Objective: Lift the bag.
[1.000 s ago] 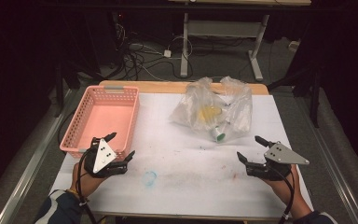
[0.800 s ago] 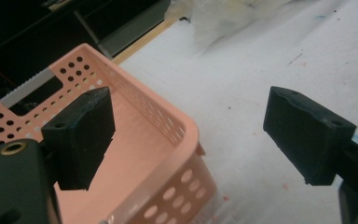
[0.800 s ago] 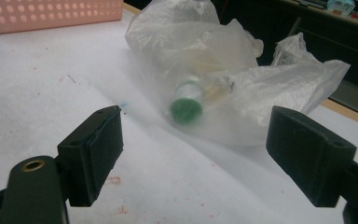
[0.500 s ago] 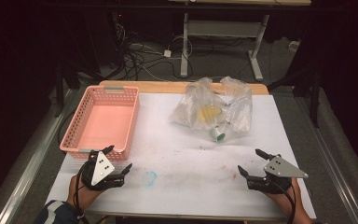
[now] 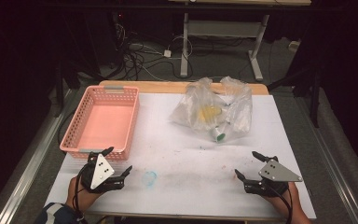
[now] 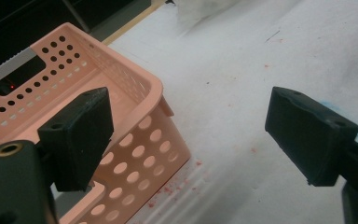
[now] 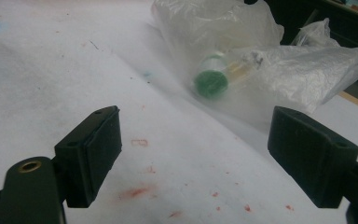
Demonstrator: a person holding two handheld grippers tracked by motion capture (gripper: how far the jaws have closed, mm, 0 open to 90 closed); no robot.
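High view shows a clear plastic bag (image 5: 212, 109) lying at the far middle of the white desk (image 5: 186, 186), with a green-capped bottle (image 5: 220, 136) inside it. A pink basket (image 5: 103, 121) sits to the left. The left gripper (image 5: 116, 161) is just beside the basket, fingers wide apart. The right gripper (image 5: 249, 165) is near the front right, fingers apart too.

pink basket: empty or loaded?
Empty, as far as the views show. The high view shows the pink basket with a bare floor; the left gripper view shows its near corner bare too.
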